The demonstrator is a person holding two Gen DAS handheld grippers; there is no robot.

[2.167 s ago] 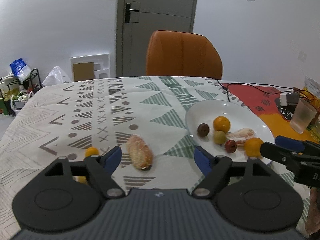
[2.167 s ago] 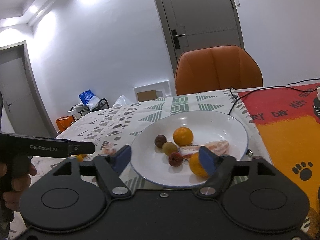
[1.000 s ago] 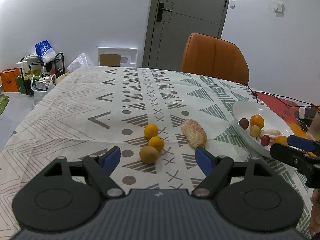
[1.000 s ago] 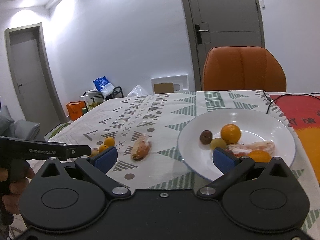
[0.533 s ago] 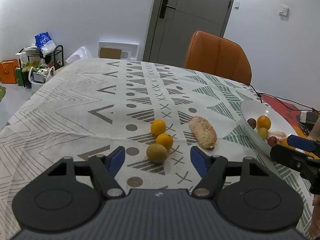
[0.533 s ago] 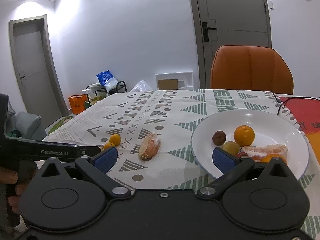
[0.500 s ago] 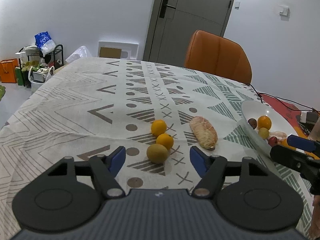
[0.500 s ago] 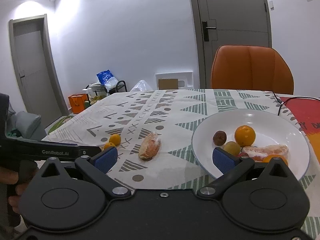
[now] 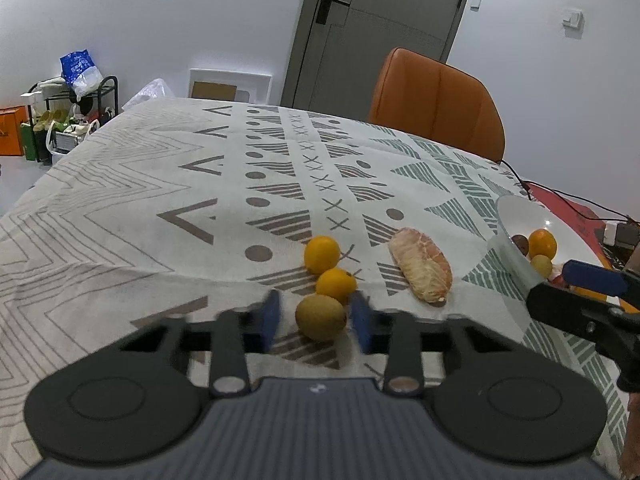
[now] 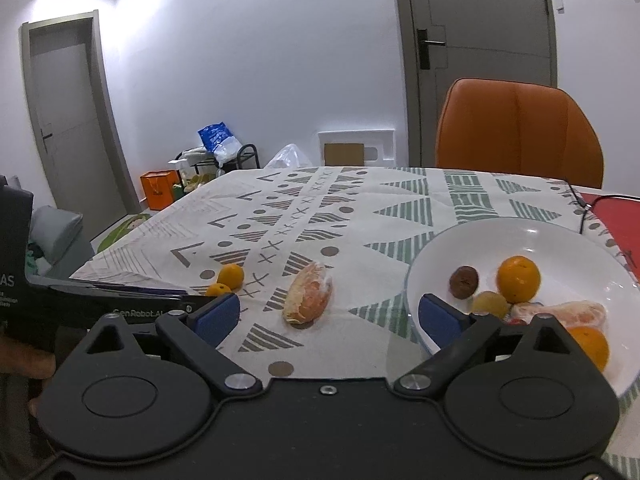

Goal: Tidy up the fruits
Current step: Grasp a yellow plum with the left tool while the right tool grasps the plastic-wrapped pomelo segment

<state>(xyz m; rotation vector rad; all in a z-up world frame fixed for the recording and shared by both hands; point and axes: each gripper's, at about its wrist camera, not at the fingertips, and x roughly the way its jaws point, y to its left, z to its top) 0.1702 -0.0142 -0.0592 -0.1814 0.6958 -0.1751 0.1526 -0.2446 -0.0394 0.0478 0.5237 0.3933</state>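
L wrist view: left gripper (image 9: 318, 320) low over patterned tablecloth (image 9: 140, 216), blue pads blurred, jaws closing w/ brownish-green kiwi (image 9: 321, 317) between them. Right pad looks at the fruit's skin, left pad shows a sliver of gap; can't confirm a firm pinch. Just behind kiwi: two small oranges (image 9: 335, 285), near one touching it. Right of those, apart, peeled pomelo piece (image 9: 421, 270) lying on cloth. Far right, white plate (image 9: 510, 216) seen edge-on, only part of its fruit visible; right gripper's blue-tipped finger crosses in front of it.

R wrist view: right gripper (image 10: 328, 316) hangs above cloth, jaws wide but easing inward, nothing between the pads. Kiwi hidden here behind the left tool's black body; that body reads "GenRobot.AI". A hand (image 10: 24, 360) grips it at left edge. This view gives plate contents plainly: dark round fruit (image 10: 464, 282), whole orange (image 10: 518, 279), yellow-green fruit (image 10: 490, 304), peeled segments (image 10: 560, 314), another orange (image 10: 588, 346) at near rim.

Around: grey doors, orange chair (image 10: 518, 132), black cable (image 10: 592, 208) over red mat, cluttered rack by the wall.
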